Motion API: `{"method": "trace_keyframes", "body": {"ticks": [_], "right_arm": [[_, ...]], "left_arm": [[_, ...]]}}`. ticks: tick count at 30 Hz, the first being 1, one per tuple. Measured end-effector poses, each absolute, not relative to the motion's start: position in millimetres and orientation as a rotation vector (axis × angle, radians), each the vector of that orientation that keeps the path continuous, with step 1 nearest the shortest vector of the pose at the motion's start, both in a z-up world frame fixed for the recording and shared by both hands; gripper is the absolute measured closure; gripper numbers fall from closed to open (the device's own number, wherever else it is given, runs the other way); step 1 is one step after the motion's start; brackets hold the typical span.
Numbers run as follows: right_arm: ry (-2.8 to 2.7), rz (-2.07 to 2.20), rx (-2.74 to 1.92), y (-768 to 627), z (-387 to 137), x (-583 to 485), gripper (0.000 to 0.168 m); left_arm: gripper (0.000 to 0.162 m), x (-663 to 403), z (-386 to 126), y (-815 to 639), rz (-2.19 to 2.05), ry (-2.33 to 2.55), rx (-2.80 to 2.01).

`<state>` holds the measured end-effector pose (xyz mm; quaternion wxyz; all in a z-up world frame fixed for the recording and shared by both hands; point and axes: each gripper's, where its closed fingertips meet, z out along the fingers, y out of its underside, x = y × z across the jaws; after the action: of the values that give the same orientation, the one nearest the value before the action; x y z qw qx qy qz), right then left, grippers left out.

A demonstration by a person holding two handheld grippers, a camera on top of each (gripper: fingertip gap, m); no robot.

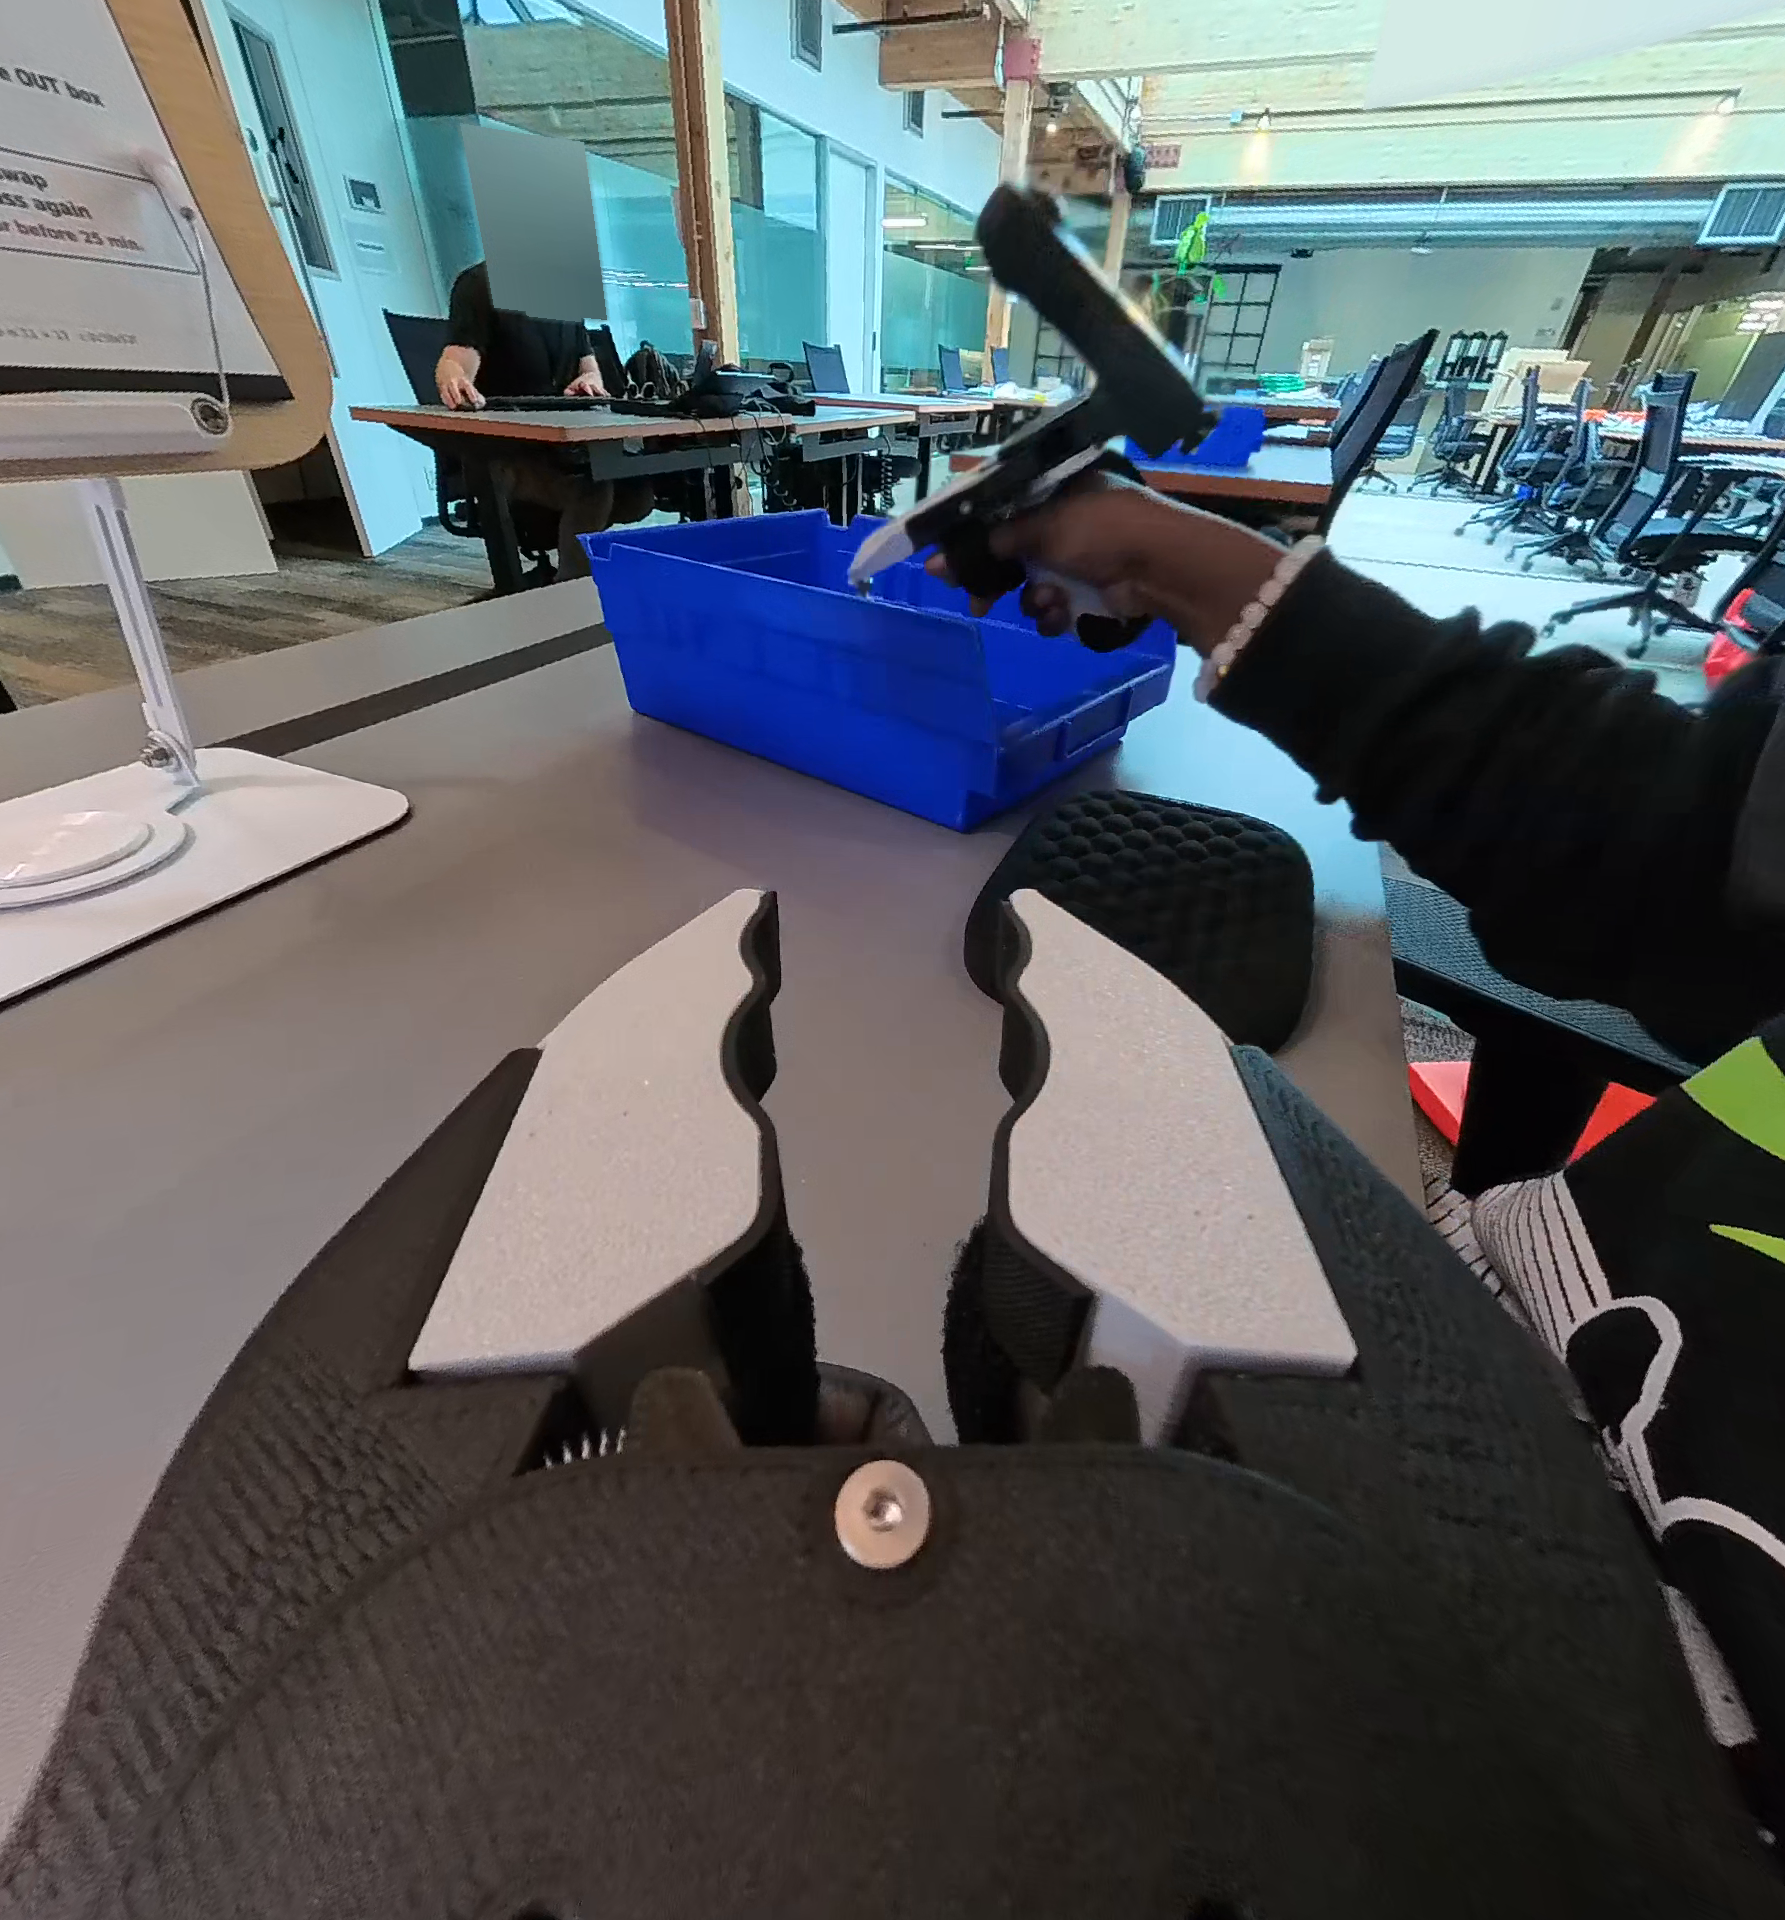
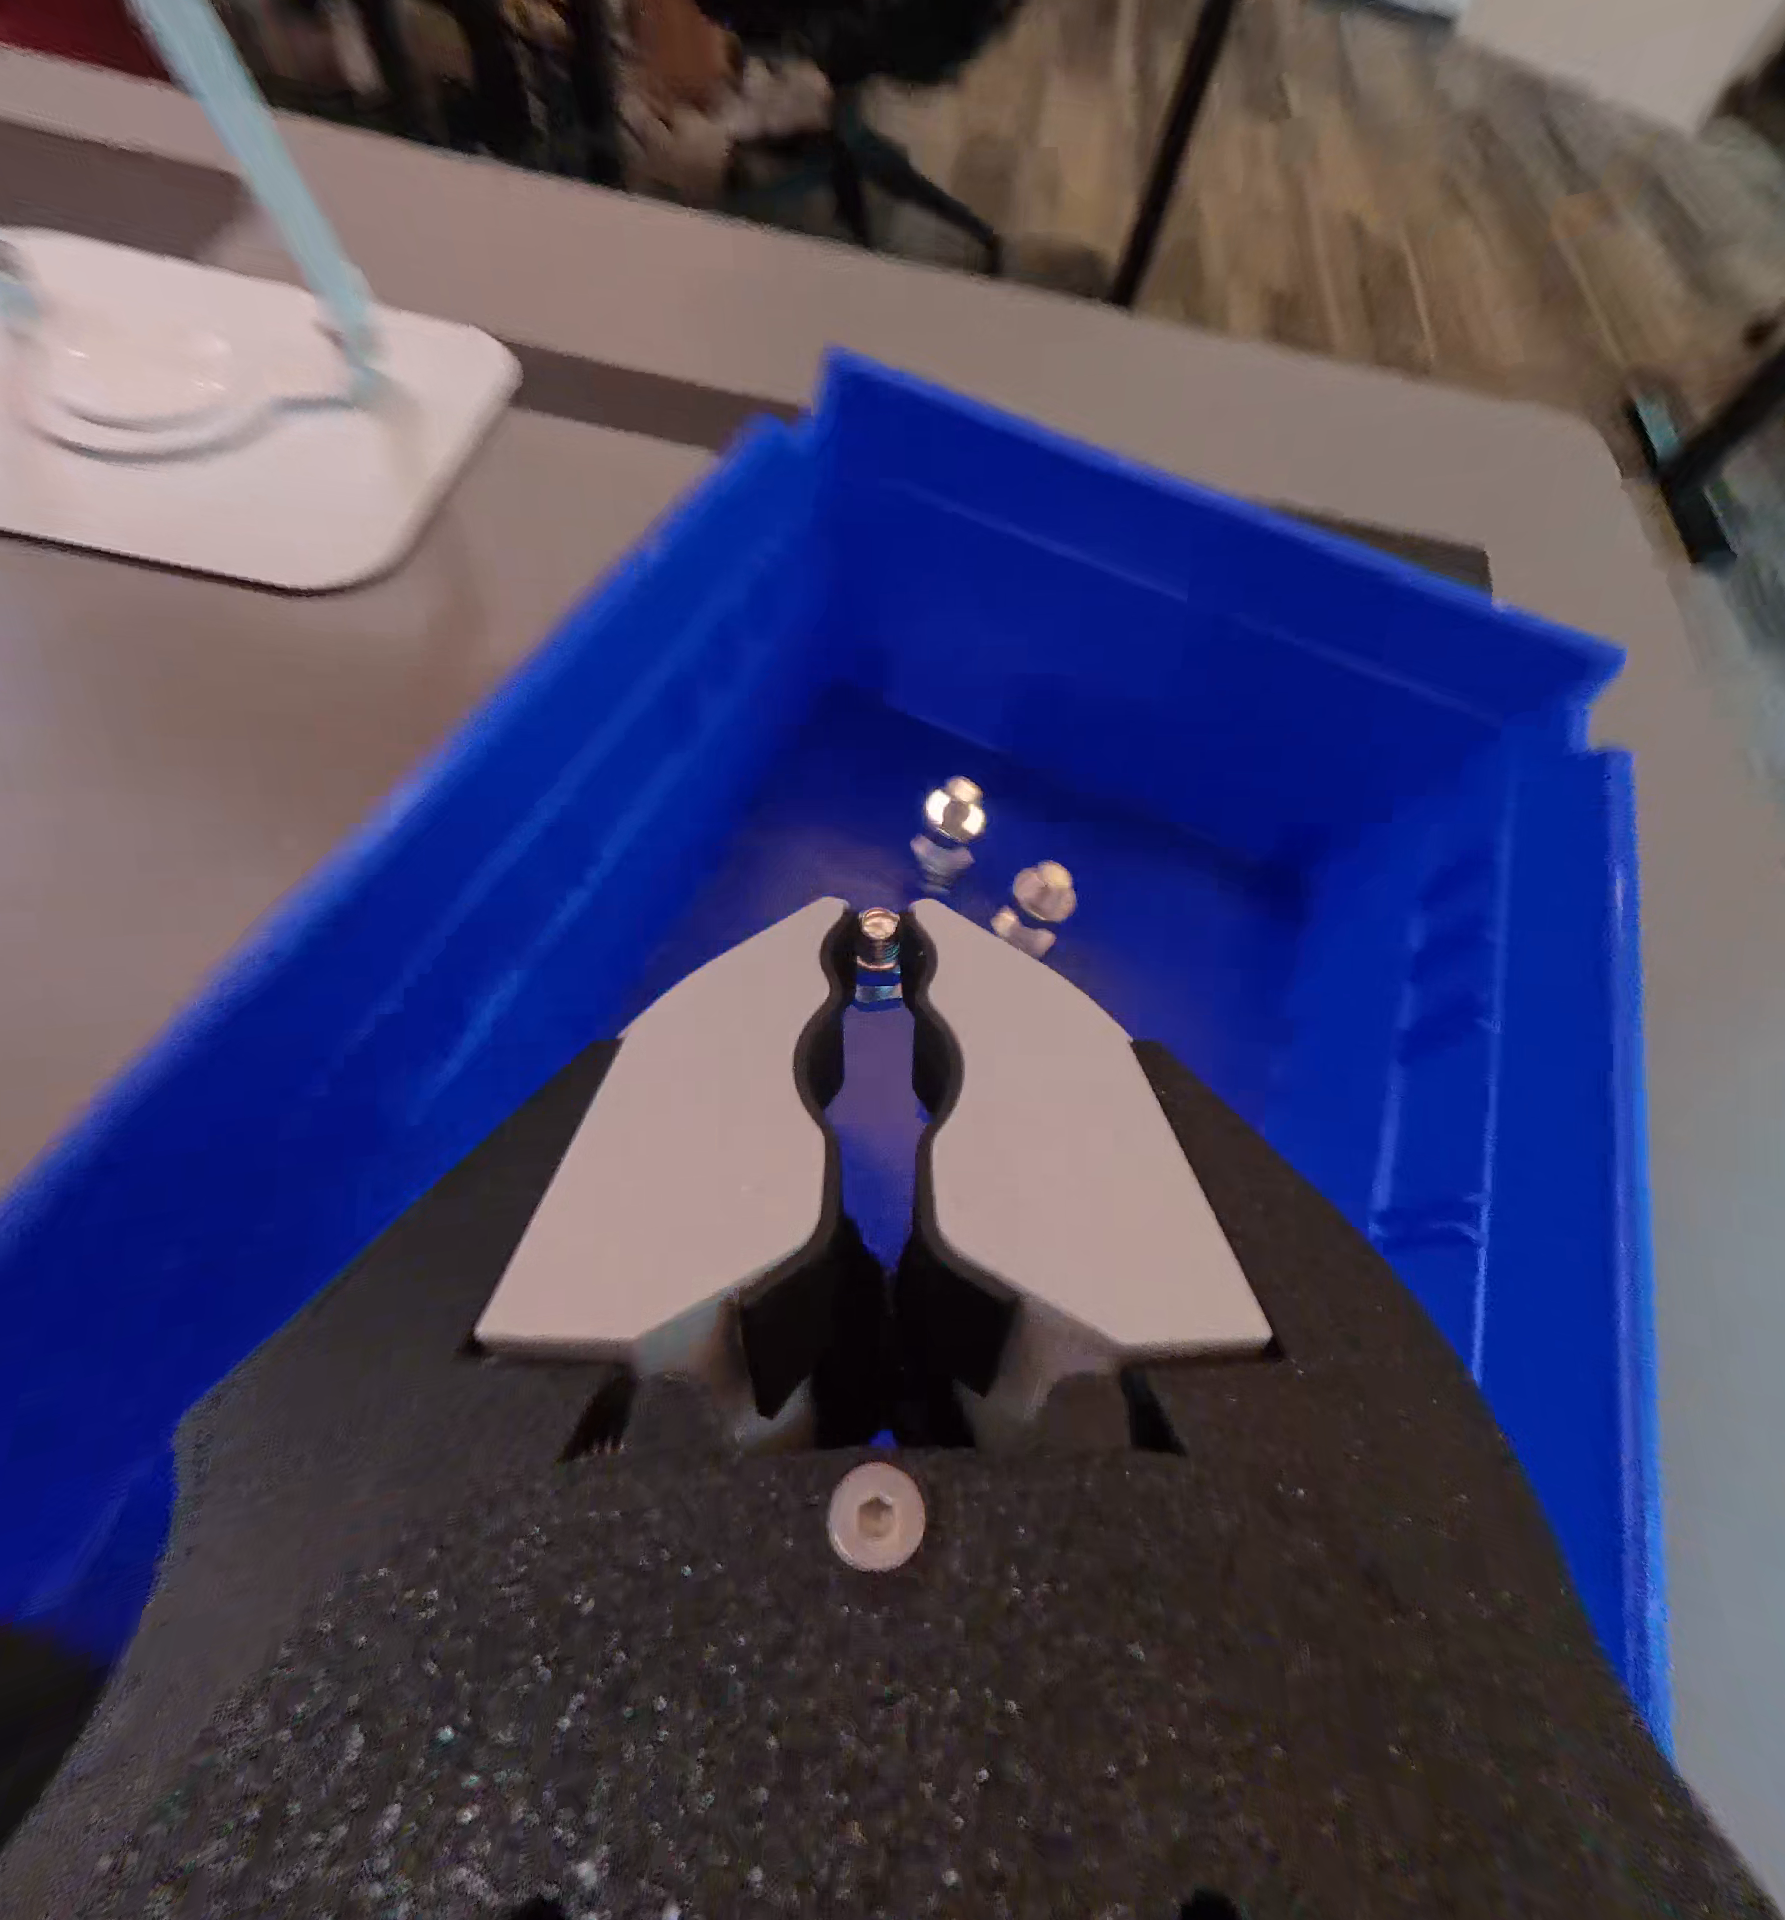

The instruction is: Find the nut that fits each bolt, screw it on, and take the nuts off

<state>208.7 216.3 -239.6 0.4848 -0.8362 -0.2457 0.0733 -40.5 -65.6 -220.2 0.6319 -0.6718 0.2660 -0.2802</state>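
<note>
Left gripper [image 1: 877,925] fingers apart, empty; right gripper [image 2: 877,914] fingers clamp a bolt [image 2: 877,951] over the blue bin [image 2: 1127,582].

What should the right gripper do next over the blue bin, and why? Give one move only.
Probably lift the right gripper straight up out of the blue bin. Its tips are shut on a small bolt, while two more bolts lie on the bin floor just beyond. The left gripper waits open and empty above the table, so the bolt should go towards it.
</note>
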Motion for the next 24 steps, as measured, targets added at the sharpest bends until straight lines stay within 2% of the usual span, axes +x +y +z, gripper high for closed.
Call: {"method": "trace_keyframes", "body": {"ticks": [6, 13, 20, 24], "right_arm": [[-0.475, 0.081, -2.226, 249, -283, 238, 0.16], [-0.399, 0.06, -2.298, 256, -308, 251, 0.16], [-0.391, 0.063, -2.268, 253, -300, 253, 0.158], [-0.394, 0.138, -2.154, 244, -267, 238, 0.154]], "left_arm": [[0.123, -41, -220, -66, -0.65, 0.603, -1.536], [0.123, -42, -219, -66, -0.656, 0.597, -1.529], [0.123, -42, -219, -66, -0.655, 0.598, -1.53], [0.123, -42, -219, -65, -0.652, 0.598, -1.528]]}}
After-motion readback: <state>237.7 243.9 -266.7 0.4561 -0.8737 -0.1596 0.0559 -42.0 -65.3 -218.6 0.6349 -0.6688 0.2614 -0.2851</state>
